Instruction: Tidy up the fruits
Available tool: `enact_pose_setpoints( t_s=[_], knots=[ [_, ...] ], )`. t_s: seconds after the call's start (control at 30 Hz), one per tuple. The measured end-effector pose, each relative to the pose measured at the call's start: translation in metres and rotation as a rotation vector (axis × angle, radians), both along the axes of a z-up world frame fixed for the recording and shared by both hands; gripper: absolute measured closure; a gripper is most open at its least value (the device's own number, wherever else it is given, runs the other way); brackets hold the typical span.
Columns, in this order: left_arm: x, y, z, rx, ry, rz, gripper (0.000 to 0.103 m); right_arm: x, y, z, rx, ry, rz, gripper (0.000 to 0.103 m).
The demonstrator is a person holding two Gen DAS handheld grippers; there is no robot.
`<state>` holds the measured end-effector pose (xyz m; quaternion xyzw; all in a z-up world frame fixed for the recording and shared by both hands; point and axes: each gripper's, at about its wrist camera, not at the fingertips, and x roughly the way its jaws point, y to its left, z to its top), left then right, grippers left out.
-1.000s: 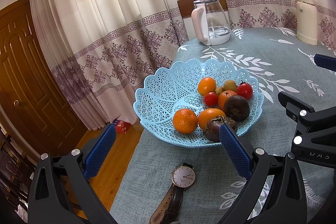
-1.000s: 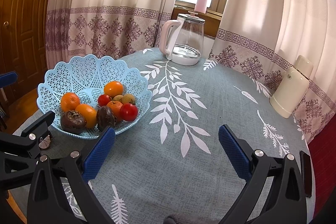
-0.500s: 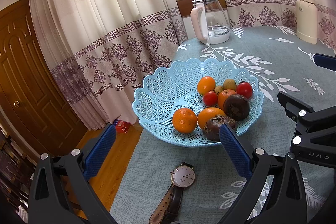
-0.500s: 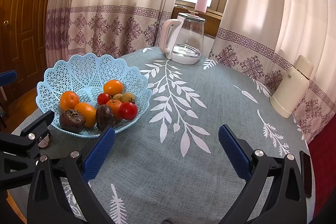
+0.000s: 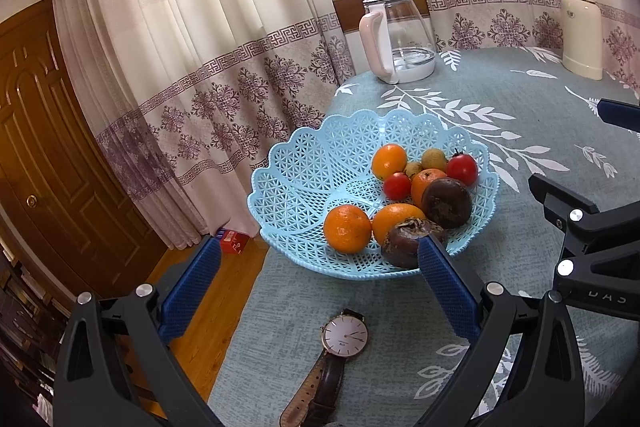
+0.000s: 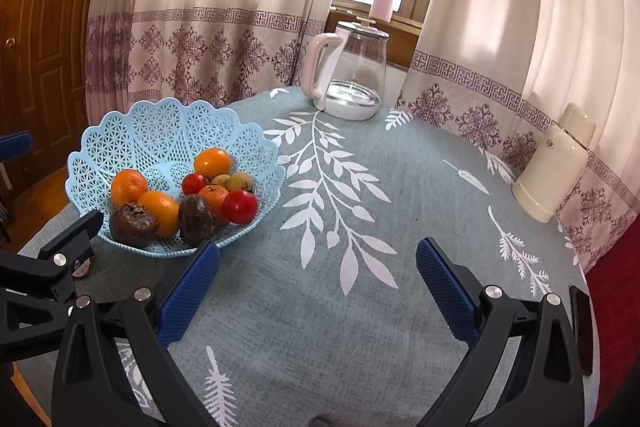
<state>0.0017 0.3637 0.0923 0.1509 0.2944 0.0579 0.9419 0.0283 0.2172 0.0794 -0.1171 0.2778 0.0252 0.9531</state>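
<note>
Both grippers empty, jaws spread wide, nothing between the pads. Left gripper (image 5: 318, 287) hangs low over the table edge; nearest thing under it is a wristwatch (image 5: 345, 335), lying flat just ahead of the fingers, strap running back toward the camera. Past that, the blue basket (image 5: 304, 163) sits close ahead and a bit to the right, its near rim just beyond the right fingertip (image 5: 436, 259). Fruit is all in the basket, bunched on the right half: dark brown fruit (image 5: 404, 239) at the near rim, oranges (image 5: 347, 229), tomatoes (image 5: 462, 169) further in. Right gripper (image 6: 318, 285) points at bare tablecloth (image 6: 360, 327); basket lies well off to its left. Judgement: left is nearer and better lined up for a pick. Farthest: glass kettle (image 5: 400, 43).
</note>
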Motion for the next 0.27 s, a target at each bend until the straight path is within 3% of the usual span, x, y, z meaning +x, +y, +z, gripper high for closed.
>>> enact_pose_setpoints(
  t_s=[0.27],
  knots=[
    [-0.003, -0.016, -0.004, 0.022, 0.016, -0.035, 0.003, 0.0, -0.016, -0.006, 0.01, 0.022, -0.03, 0.005]
  ],
)
